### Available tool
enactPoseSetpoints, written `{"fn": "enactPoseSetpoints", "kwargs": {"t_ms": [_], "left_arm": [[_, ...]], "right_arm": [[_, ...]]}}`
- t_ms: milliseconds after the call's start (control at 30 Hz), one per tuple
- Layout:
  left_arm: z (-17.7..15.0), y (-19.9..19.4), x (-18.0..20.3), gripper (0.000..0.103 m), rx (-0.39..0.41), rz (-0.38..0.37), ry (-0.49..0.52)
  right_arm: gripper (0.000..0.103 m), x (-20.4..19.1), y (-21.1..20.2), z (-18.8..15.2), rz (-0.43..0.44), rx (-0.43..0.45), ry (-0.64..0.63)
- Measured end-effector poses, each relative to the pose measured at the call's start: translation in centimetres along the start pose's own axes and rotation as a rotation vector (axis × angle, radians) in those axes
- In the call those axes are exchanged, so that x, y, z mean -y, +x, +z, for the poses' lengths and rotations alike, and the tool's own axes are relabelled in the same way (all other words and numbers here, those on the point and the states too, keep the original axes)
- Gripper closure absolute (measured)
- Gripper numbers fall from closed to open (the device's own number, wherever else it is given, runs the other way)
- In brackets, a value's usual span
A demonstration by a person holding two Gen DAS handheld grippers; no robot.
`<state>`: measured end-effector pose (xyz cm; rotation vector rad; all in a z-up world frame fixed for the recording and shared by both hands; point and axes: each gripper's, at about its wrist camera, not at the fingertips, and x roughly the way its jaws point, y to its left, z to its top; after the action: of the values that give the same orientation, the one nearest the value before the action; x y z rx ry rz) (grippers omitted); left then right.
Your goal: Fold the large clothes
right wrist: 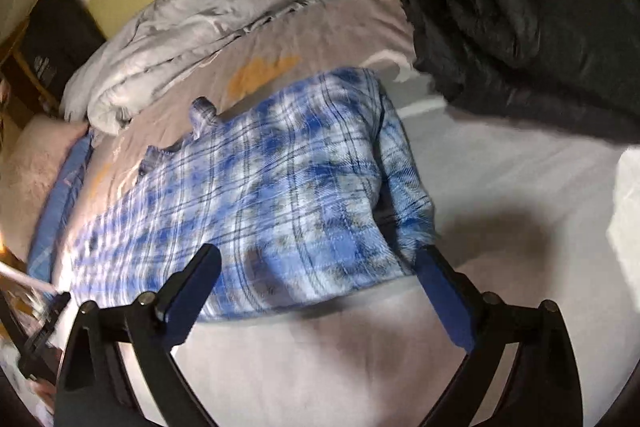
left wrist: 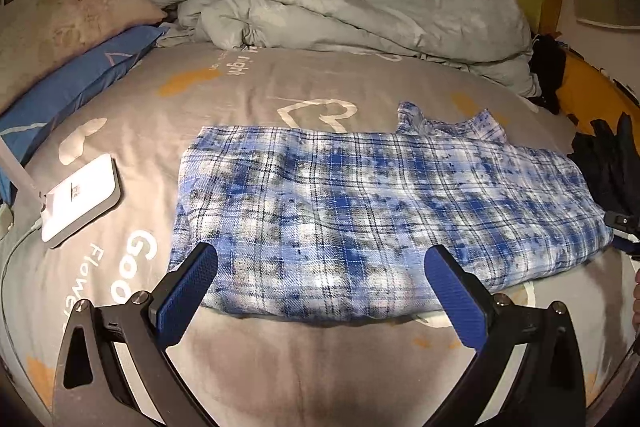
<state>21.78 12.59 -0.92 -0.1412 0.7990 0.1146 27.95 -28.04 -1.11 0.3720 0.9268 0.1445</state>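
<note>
A blue and white plaid shirt point(left wrist: 360, 211) lies folded flat on the grey bed sheet point(left wrist: 248, 95), its collar at the far right edge. My left gripper point(left wrist: 320, 259) is open and empty, hovering over the shirt's near edge. In the right wrist view the same shirt point(right wrist: 256, 195) lies diagonally, blurred by motion. My right gripper point(right wrist: 318, 259) is open and empty above the shirt's near corner. Its right finger point(right wrist: 436, 287) sits just past the shirt's sleeve end. The right gripper's tip point(left wrist: 622, 227) peeks in at the right edge of the left wrist view.
A crumpled grey duvet point(left wrist: 340, 7) lies at the back. Pillows point(left wrist: 68, 59) are stacked at the left. A white lamp base point(left wrist: 80, 199) stands on the sheet left of the shirt. Dark clothes point(right wrist: 520, 27) are piled at the right.
</note>
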Motion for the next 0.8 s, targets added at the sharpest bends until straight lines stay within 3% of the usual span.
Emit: {"fn": "enactPoseSetpoints", "kwargs": {"t_ms": [333, 467, 633, 700, 733, 767, 800], "left_arm": [[-0.1, 0.2, 0.8, 0.0, 0.027, 0.041, 0.053], [-0.2, -0.2, 1.0, 0.0, 0.041, 0.055, 0.07], [-0.3, -0.3, 0.9, 0.0, 0.061, 0.073, 0.079], [-0.3, -0.4, 1.1, 0.0, 0.092, 0.129, 0.096], [-0.2, -0.6, 1.3, 0.0, 0.122, 0.163, 0.115], [0.0, -0.7, 1.3, 0.0, 0.138, 0.173, 0.127], [0.1, -0.8, 1.2, 0.0, 0.143, 0.166, 0.125]], "right_arm": [[0.005, 3.2, 1.4, -0.6, 0.11, 0.049, 0.247], [0.009, 3.8, -0.4, -2.4, 0.036, 0.073, 0.371], [0.008, 3.9, 1.0, -1.6, 0.107, 0.031, 0.325], [0.01, 4.4, 1.1, -1.2, 0.125, 0.065, 0.343], [0.014, 4.4, 1.0, -1.1, 0.115, 0.072, 0.347], [0.03, 4.5, 1.0, -1.1, 0.102, 0.077, 0.347], [0.053, 4.4, 1.0, -1.0, 0.069, 0.087, 0.34]]}}
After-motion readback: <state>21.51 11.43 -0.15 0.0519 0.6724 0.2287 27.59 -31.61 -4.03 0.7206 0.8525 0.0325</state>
